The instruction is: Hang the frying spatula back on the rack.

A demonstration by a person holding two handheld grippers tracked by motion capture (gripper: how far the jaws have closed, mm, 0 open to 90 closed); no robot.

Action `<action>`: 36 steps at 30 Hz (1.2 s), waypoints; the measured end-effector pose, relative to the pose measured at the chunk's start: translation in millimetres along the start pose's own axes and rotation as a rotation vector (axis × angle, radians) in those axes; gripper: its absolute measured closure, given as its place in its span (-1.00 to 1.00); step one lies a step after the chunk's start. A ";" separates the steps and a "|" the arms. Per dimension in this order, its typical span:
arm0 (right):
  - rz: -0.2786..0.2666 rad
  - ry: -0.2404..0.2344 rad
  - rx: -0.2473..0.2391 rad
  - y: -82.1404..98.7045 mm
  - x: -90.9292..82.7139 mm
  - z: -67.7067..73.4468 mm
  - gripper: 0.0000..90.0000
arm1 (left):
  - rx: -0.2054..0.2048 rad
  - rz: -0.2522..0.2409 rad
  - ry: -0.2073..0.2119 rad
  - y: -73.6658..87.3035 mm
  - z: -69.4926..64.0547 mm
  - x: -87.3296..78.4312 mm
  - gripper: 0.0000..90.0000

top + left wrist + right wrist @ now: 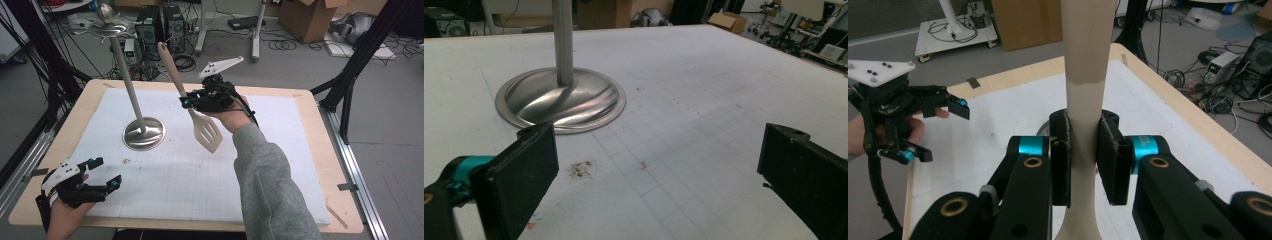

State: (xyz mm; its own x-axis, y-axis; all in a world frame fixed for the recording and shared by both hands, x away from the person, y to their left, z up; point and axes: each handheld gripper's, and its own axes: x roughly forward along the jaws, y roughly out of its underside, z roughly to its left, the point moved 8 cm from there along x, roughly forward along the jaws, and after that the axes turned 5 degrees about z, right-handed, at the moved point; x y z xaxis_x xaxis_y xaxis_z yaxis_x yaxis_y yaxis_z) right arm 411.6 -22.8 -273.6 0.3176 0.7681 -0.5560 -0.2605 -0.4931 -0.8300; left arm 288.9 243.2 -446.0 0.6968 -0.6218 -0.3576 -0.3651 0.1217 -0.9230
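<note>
Right gripper (1083, 160): 2 black pads clamped on the neck of the beige slotted plastic spatula (206, 131), held above the white gridded mat (280, 165).
Spatula: blade hangs down; in the right gripper view its handle end is cut off at the top edge.
Left gripper (106, 173): jaws wide apart, nothing between them, at the mat's near-left corner.
Silver metal stand (144, 133): round base beside the spatula; in the left gripper view its pole is cut off at the top.
</note>
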 end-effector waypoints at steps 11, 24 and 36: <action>0.018 -0.019 -0.022 -19.4 9.8 3.1 0.73 | -0.008 -0.009 0.001 0.6 -0.9 -3.6 -0.92; 0.037 -0.032 -0.038 -36.1 18.0 4.8 0.73 | -0.019 -0.013 -0.013 3.3 0.1 -10.2 -0.92; 0.059 -0.026 -0.038 -42.8 26.1 6.0 0.73 | -0.019 -0.010 -0.019 4.8 1.0 -13.1 -0.92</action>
State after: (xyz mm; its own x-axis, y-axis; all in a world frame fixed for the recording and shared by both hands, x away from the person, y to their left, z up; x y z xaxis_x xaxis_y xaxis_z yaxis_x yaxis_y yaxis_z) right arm 425.6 20.8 -252.3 0.2793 0.7472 -0.6030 -0.2435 -0.5524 -0.7973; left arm 278.6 252.7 -445.8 0.7122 -0.6079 -0.3510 -0.3696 0.1005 -0.9238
